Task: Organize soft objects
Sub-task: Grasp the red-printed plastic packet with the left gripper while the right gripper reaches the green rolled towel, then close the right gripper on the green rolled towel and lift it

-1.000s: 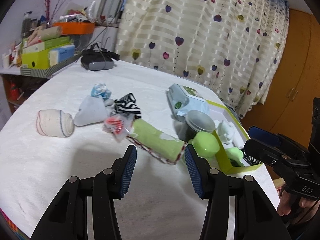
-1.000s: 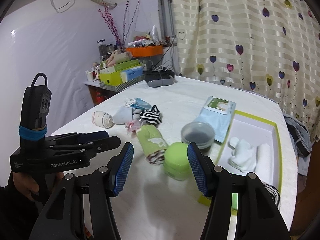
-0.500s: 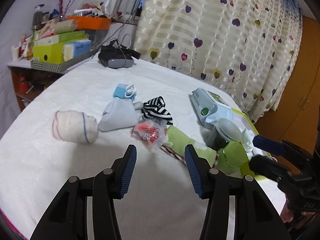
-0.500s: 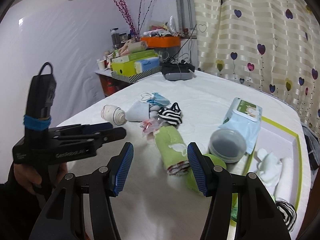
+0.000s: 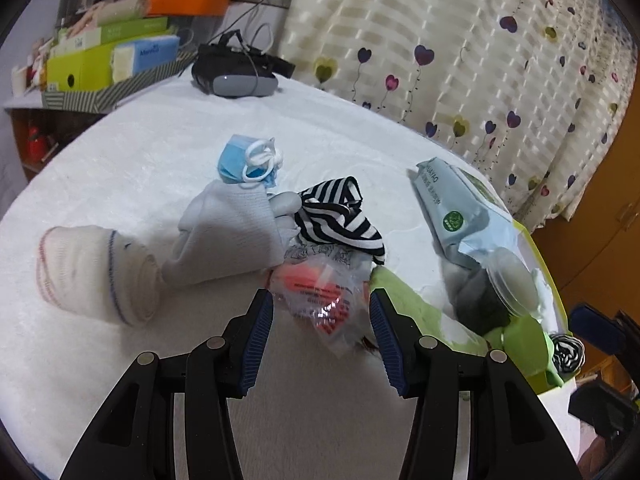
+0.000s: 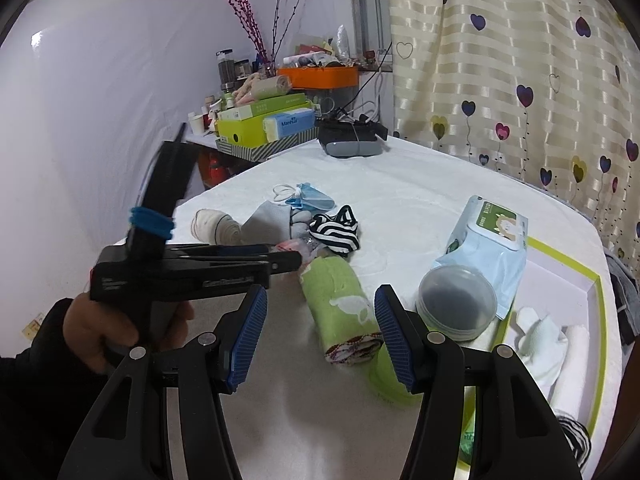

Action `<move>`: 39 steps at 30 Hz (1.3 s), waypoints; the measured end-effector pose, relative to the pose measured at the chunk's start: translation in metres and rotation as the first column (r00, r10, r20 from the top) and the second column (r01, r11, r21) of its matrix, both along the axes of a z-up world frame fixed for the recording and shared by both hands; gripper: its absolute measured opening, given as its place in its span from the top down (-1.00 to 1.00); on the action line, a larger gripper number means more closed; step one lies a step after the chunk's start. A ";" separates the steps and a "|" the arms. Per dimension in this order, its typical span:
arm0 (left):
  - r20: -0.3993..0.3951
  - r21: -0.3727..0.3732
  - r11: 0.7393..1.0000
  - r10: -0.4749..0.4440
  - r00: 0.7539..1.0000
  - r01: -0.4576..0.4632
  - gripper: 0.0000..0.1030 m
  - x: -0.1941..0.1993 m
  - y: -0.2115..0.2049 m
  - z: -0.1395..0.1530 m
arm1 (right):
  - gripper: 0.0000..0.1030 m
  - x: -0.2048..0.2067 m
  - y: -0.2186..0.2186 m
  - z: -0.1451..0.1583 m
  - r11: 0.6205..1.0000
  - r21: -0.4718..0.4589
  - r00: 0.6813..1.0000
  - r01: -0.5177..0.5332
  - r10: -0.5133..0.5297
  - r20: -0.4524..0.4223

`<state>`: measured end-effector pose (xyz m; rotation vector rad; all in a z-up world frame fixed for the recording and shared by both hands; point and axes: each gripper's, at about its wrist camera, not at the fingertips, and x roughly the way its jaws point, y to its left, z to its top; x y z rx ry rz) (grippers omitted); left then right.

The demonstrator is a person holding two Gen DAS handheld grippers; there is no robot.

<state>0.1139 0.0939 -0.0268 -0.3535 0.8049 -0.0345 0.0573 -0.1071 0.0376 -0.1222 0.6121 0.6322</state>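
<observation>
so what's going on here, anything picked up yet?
Nothing is held. A person works a handheld gripper in each hand over a white table strewn with soft items. The left gripper is open, its fingers flanking a crinkly clear packet with red print, not pinching it. The right gripper is open too, hovering by the rolled green towel. A few white cloths already lie in the green-edged box; the striped cloth, grey sock and face mask remain outside it.
</observation>
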 end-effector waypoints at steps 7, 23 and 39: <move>-0.014 -0.050 0.999 -0.004 1.000 0.003 0.40 0.008 0.003 -0.007 | -0.11 0.009 0.007 -0.005 1.000 -0.011 1.000 -0.006 0.006 -0.016; 0.072 -0.053 0.998 0.022 0.997 -0.018 0.67 -0.049 0.019 0.010 | -0.11 0.030 0.041 -0.022 0.983 -0.178 0.998 -0.035 0.025 -0.061; 0.116 -0.080 0.996 0.041 0.992 -0.032 0.67 -0.084 0.044 0.013 | 0.14 0.055 0.094 -0.059 0.845 -0.524 0.992 -0.101 0.049 -0.112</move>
